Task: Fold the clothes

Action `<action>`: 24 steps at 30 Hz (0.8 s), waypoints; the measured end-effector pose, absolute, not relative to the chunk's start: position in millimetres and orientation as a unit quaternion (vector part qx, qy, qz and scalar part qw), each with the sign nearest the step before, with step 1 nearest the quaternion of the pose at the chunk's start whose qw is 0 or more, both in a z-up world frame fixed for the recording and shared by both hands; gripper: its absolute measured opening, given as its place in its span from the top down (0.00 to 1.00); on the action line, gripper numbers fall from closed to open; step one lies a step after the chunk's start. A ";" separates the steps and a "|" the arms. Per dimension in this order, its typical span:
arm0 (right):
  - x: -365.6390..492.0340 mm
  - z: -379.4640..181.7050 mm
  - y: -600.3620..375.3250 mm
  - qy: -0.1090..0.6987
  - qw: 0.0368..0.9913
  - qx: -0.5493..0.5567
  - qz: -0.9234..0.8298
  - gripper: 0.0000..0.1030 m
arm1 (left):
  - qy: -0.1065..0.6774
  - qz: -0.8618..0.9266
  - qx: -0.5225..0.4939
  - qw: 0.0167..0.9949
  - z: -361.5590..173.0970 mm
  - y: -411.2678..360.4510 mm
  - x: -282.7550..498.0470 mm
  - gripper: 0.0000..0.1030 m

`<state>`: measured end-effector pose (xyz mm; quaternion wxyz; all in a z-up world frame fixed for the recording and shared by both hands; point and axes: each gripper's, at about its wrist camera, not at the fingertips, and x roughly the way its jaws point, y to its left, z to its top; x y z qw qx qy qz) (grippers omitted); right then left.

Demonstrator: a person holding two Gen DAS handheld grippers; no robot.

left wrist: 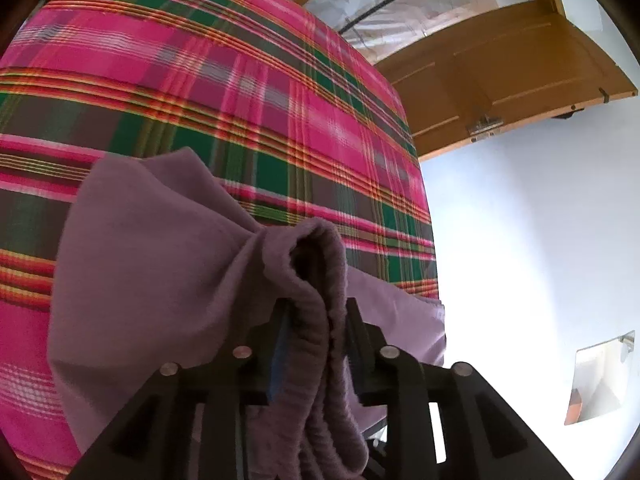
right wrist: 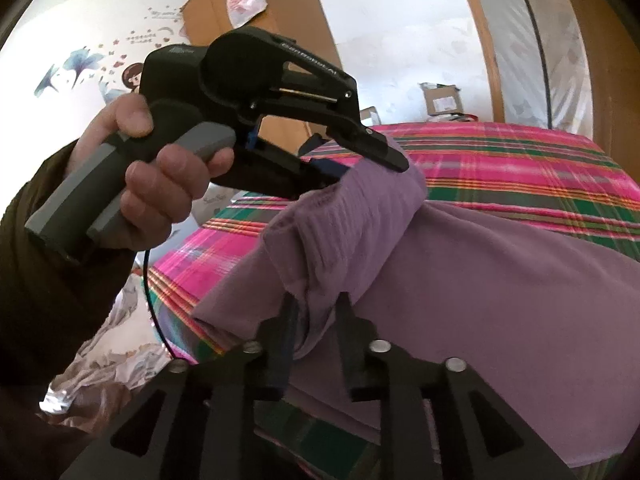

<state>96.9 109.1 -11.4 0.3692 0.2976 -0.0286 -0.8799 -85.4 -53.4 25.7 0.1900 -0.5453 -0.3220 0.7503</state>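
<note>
A purple garment (left wrist: 160, 248) lies on a pink and green plaid bedcover (left wrist: 200, 80). Its ribbed band (left wrist: 320, 264) is bunched up between the fingers of my left gripper (left wrist: 316, 304), whose jaws stand apart with the cloth loose between them. In the right wrist view the garment (right wrist: 480, 280) spreads to the right. A fold of it sits between the parted fingers of my right gripper (right wrist: 316, 300). The left gripper (right wrist: 368, 172) shows there from the side, held by a hand (right wrist: 160, 184), its fingers over the raised band (right wrist: 352, 216).
The bed's edge (left wrist: 428, 240) runs close on the right, with white floor beyond and a wooden door (left wrist: 500, 72) behind. Cardboard boxes (right wrist: 440, 98) stand past the bed's far side. Crumpled cloth (right wrist: 112, 352) lies on the floor at the left.
</note>
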 end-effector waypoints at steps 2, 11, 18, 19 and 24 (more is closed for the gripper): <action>95.1 -11.6 112.0 -0.033 0.367 0.298 -0.881 0.69 | -0.314 0.750 -0.547 0.197 26.6 -48.1 -82.4 0.68; 86.4 -17.0 127.4 -0.049 0.354 0.313 -0.880 0.65 | -0.309 0.759 -0.525 0.229 47.5 -39.5 -67.7 0.66; 74.0 -24.3 156.6 -0.125 0.359 0.335 -0.862 0.61 | -0.311 0.775 -0.497 0.236 62.2 -49.4 -56.9 0.66; 72.1 -25.6 160.7 -0.134 0.358 0.338 -0.860 0.58 | -0.313 0.778 -0.494 0.231 62.6 -55.4 -54.1 0.65; 60.9 -30.5 189.8 -0.211 0.350 0.343 -0.846 0.48 | -0.330 0.784 -0.487 0.198 53.0 -87.1 -38.9 0.65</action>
